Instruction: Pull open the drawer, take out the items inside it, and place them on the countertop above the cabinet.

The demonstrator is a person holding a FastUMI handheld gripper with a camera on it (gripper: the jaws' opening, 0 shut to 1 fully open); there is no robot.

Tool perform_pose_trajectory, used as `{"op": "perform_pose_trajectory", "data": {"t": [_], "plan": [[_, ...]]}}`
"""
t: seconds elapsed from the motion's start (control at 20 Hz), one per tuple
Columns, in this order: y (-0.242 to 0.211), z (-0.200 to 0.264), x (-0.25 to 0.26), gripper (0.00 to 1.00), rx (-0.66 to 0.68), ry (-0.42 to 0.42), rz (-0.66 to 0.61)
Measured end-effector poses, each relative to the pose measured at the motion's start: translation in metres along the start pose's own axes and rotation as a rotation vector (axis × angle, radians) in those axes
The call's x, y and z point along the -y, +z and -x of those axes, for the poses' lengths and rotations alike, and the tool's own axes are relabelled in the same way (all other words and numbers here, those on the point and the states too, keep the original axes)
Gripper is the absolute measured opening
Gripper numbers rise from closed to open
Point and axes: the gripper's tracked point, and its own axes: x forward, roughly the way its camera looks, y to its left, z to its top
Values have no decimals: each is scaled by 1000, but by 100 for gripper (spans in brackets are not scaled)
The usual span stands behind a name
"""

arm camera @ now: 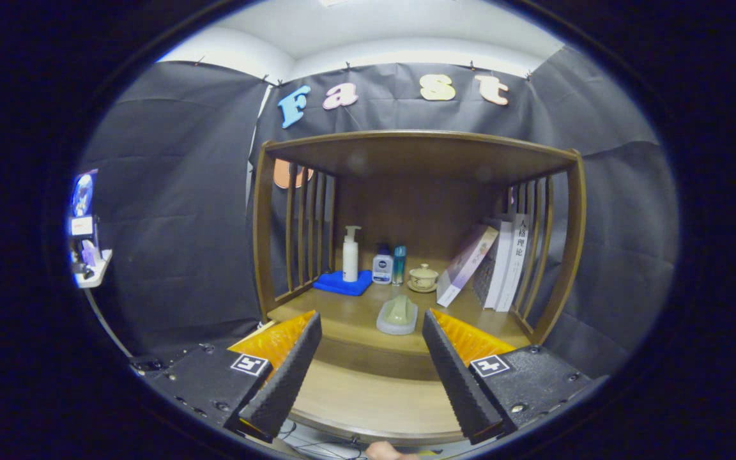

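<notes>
A: What are the tongs (371, 358) doing right now?

B: They are hanging wide open with nothing between the fingers, pointing at the brown wooden cabinet with slatted sides (419, 153).

A: And the drawer?

B: A lower wooden surface (374, 399) is jutting out toward us beneath the bench (349, 319). I am judging it to be the drawer or its front, but I cannot tell whether it is pulled open, and I am not seeing anything inside it.

A: Is anything lying on the bench already?

B: A pale green, translucent soap-dish-like piece (397, 315) is sitting near the front lip, just beyond the fingers and roughly between them. I am guessing it is lying there because the front is the easiest spot to reach.

A: And further back?

B: A white pump bottle (351, 254) is standing on a folded blue cloth (342, 283), with a small clear bottle with a dark label (382, 264), a slim teal bottle (399, 264) and a cream ceramic lidded cup on a saucer (423, 278) beside it. Some white-spined books (502, 262) are leaning against the right slats, which are propping them up.

A: So the spread of the fingers?

B: I am judging it to be readiness for reaching low.
</notes>
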Motion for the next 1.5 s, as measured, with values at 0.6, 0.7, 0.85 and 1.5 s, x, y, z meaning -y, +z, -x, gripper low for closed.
{"op": "perform_pose_trajectory", "data": {"t": [0.6,0.7,0.85,1.5], "plan": [[-111,23,-8,100,20,-130,-33],[-135,27,-7,100,-7,-134,-39],[-153,30,-8,100,2,-121,-61],[-200,40,-20,100,-48,-143,-45]]}}
